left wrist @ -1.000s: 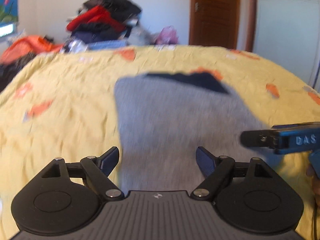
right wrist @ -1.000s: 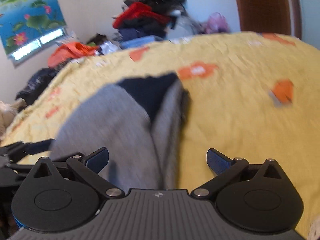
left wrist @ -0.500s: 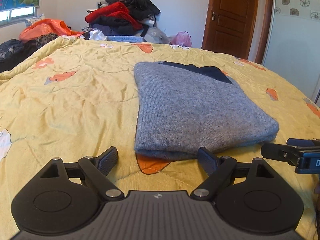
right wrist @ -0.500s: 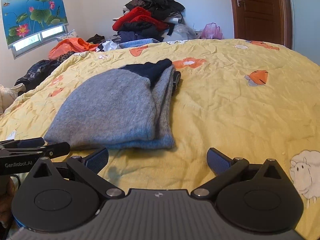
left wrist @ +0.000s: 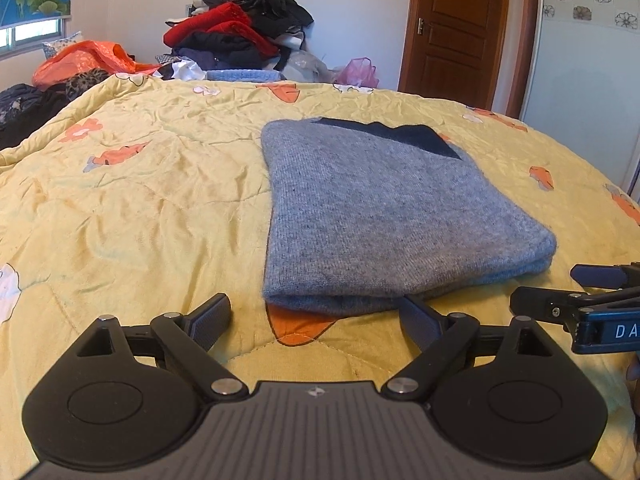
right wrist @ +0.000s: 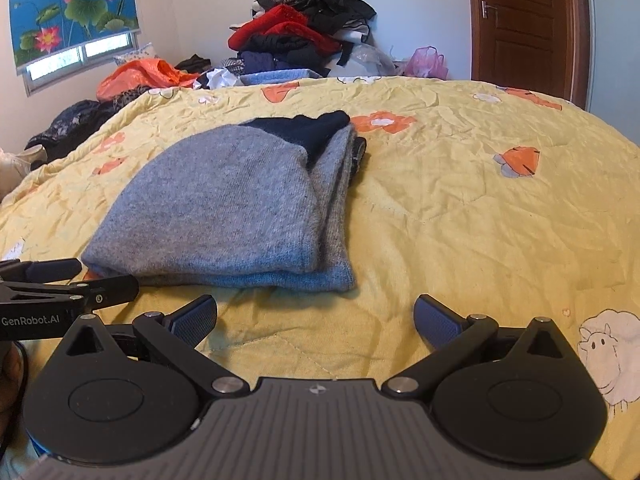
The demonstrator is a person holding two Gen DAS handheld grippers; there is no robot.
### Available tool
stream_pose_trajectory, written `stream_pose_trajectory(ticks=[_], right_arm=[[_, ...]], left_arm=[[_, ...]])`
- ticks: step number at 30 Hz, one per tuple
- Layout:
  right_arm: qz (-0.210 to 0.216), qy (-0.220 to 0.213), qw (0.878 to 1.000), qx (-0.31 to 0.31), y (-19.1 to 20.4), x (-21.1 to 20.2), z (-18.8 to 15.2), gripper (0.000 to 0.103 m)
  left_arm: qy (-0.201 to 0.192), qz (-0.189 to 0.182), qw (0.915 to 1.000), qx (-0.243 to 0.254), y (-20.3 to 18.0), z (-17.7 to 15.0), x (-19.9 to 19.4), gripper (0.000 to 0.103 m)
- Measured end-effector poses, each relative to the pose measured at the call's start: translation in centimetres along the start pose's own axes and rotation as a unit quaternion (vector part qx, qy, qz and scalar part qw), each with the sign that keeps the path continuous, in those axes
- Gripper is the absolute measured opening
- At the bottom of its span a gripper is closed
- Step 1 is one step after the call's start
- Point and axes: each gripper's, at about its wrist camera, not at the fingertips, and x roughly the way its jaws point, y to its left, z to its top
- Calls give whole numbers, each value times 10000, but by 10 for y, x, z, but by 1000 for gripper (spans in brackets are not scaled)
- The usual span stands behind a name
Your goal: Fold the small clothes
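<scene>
Both my claws are spread wide and hold nothing: the left gripper (left wrist: 316, 320) and right gripper (right wrist: 316, 320) hang just short of the near edge of one folded grey sweater (left wrist: 384, 216). It lies flat on the yellow quilt (left wrist: 140, 200), its long axis running away from me, navy end farthest. I count one clothes pile (right wrist: 304, 36) beyond the bed.

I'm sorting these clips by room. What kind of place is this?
Most likely a home bedroom: a bed under a yellow quilted bedspread with orange flowers, a heap of red and black clothes against the wall, and a brown panelled wooden door.
</scene>
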Motion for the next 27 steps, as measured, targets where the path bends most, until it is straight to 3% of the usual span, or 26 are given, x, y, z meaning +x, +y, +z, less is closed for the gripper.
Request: stream_pose_trajectory(ticks=[15,27], right_arm=[[-171,75,9996,-192,6,3,0,103],[-405,185,9981,-416,14,10,2,103]], left_arm=[[-134,-217,9989,-382,9,-1,-3,92],[129,-50,9990,427,-13,-2,2,93]])
